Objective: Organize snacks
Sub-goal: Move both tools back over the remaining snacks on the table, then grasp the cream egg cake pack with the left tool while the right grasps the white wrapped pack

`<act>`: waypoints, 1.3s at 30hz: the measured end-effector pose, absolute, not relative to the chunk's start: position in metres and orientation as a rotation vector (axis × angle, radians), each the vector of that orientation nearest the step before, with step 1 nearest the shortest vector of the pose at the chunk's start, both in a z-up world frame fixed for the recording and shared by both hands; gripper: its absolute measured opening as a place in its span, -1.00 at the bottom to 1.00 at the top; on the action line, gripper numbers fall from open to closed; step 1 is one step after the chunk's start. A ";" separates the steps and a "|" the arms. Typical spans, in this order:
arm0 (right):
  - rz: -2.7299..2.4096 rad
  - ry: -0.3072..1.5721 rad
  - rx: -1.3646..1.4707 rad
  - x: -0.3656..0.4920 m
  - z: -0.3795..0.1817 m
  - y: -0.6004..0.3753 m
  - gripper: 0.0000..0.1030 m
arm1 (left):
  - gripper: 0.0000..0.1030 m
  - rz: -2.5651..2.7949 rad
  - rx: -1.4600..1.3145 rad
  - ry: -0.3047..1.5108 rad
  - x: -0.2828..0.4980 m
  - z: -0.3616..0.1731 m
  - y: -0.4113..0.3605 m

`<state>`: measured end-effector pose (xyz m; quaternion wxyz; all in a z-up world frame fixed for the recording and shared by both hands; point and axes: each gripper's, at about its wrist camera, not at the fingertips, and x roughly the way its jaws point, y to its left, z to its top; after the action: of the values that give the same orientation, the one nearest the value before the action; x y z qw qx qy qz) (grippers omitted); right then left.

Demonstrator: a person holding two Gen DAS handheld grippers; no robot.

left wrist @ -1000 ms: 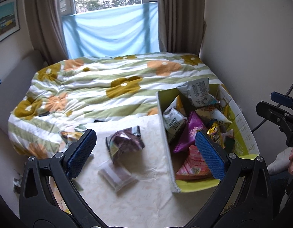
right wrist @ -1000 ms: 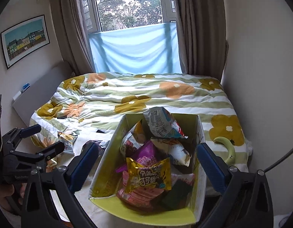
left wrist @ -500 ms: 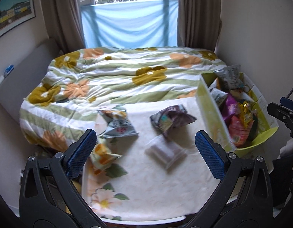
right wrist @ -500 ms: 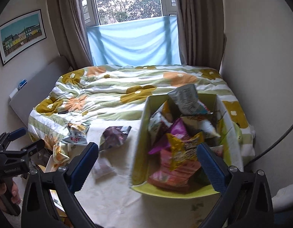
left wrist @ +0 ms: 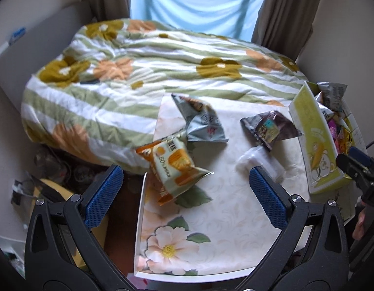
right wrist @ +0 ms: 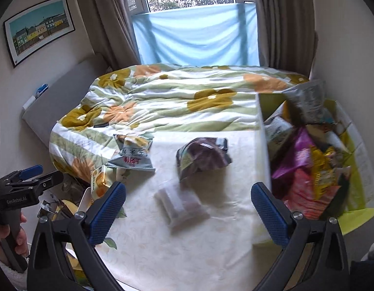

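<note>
The left tool [left wrist: 184, 184] hangs released, its blue pads spread wide and nothing between them, above the near left part of the floral bench [left wrist: 211, 230]. The right tool [right wrist: 188, 203] is equally released and empty, over the bench's middle.

From the left tool, the orange biscuit pack [left wrist: 173, 163] lies just ahead at twelve o'clock, half over the bench's left edge, its long axis running from about ten o'clock to four o'clock across the line of the pads. That is the relation the next grasp likely turns on: the left hand is clearly nearer this pack, while in the right view it sits far out at nine o'clock [right wrist: 99, 184].

Beyond it lie the grey-blue bag [left wrist: 202, 122] at one o'clock, the clear wrapped pack [left wrist: 259, 163] and the dark purple bag [left wrist: 271, 127] toward two o'clock. The yellow box [left wrist: 315, 145], already full of snacks, stands at the bench's right edge at three o'clock. From the right tool the clear wrapped pack [right wrist: 180, 203] sits straight ahead.

Compared with a second ago, the left view has swung away from the box toward the loose packs, and the orange pack now sits centred between its pads.
</note>
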<state>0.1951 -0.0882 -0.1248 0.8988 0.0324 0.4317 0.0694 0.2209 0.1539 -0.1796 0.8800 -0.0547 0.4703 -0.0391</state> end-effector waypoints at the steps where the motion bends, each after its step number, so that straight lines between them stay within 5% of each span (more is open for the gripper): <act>1: 0.140 0.903 0.053 0.198 -0.134 -0.081 0.99 | 1.00 -0.091 -0.125 0.997 0.226 -0.189 0.155; 11: 0.187 0.979 -0.036 0.228 -0.212 -0.052 0.99 | 0.99 -0.087 -0.166 1.099 0.284 -0.274 0.159; 25: 0.259 1.051 -0.127 0.255 -0.254 -0.058 0.95 | 0.87 -0.011 -0.044 1.078 0.300 -0.305 0.121; 30: 0.298 1.065 -0.162 0.261 -0.266 -0.057 0.85 | 0.40 0.006 -0.066 1.138 0.307 -0.323 0.122; 39: 0.342 1.083 -0.222 0.264 -0.280 -0.055 0.68 | 0.20 0.014 -0.044 1.151 0.303 -0.334 0.122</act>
<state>0.2637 -0.0553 -0.2799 0.8372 -0.1050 0.5119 0.1615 0.3026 0.1224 -0.3341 0.8386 -0.0209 0.5444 0.0065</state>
